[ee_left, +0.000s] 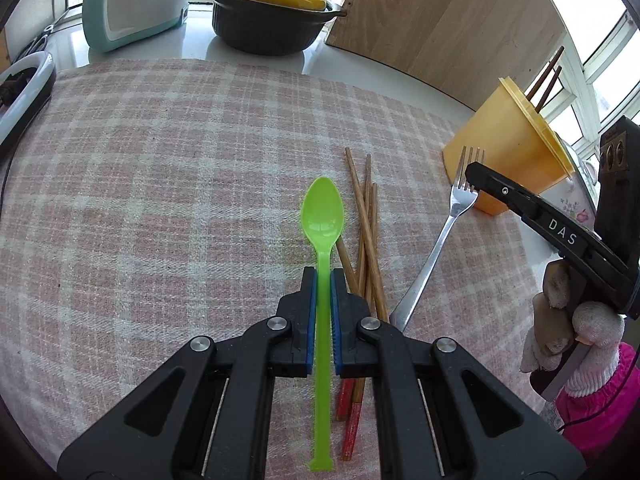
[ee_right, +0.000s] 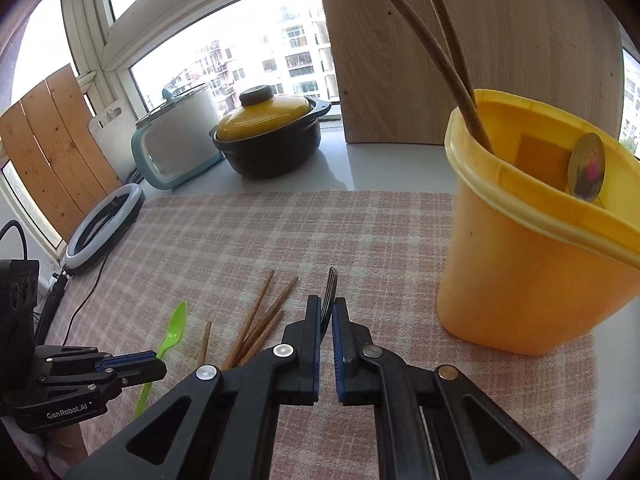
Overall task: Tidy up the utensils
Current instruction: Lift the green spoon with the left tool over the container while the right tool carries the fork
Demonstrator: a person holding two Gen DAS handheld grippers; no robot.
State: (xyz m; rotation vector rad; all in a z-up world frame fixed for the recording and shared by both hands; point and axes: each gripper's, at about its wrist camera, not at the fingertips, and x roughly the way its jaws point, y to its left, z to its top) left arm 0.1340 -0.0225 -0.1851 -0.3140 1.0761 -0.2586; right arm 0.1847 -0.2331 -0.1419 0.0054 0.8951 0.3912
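My left gripper (ee_left: 323,276) is shut on the handle of a green plastic spoon (ee_left: 322,216), low over the checked cloth; it also shows in the right wrist view (ee_right: 174,330). My right gripper (ee_right: 326,308) is shut on a metal fork (ee_right: 330,294) near its tines; in the left wrist view the fork (ee_left: 434,252) slants up to the right gripper (ee_left: 476,178). Several wooden chopsticks (ee_left: 366,236) lie between spoon and fork. A yellow utensil cup (ee_right: 532,264) stands right, holding two chopsticks (ee_right: 448,68) and a metal spoon (ee_right: 586,174).
A pink checked cloth (ee_left: 160,184) covers the counter. A black pot with a yellow lid (ee_left: 272,12), a teal and white appliance (ee_left: 132,4) and a wooden board (ee_left: 448,24) stand at the back. A ring light (ee_right: 104,228) lies at the left edge.
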